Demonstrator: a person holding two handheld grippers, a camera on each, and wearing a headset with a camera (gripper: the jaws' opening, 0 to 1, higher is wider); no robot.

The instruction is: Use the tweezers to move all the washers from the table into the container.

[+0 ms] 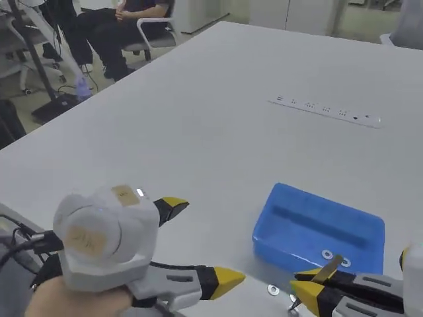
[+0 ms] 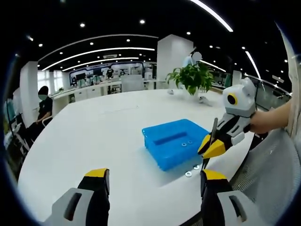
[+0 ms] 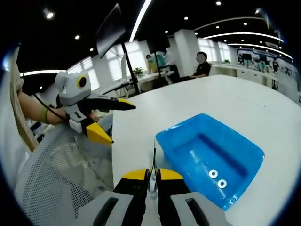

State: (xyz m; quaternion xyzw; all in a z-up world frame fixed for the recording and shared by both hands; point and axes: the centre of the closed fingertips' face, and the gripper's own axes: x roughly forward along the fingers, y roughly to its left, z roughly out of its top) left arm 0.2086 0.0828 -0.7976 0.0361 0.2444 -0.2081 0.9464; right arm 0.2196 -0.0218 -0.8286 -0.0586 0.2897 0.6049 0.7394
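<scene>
Mid-transfer. My right gripper (image 3: 152,174) clamps tweezers (image 3: 154,153); left gripper (image 2: 155,174) jaws wide, empty. Two washers (image 1: 327,254) in container (image 1: 297,221), two on table (image 1: 198,132) beside it. Next, I reckon: tips onto nearest loose washer (image 1: 273,289).

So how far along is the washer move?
Done: two small metal washers lie in the blue plastic container. In hand: right gripper clamps the thin tweezers. Left: at least two loose washers on the white table beside the container.
</scene>
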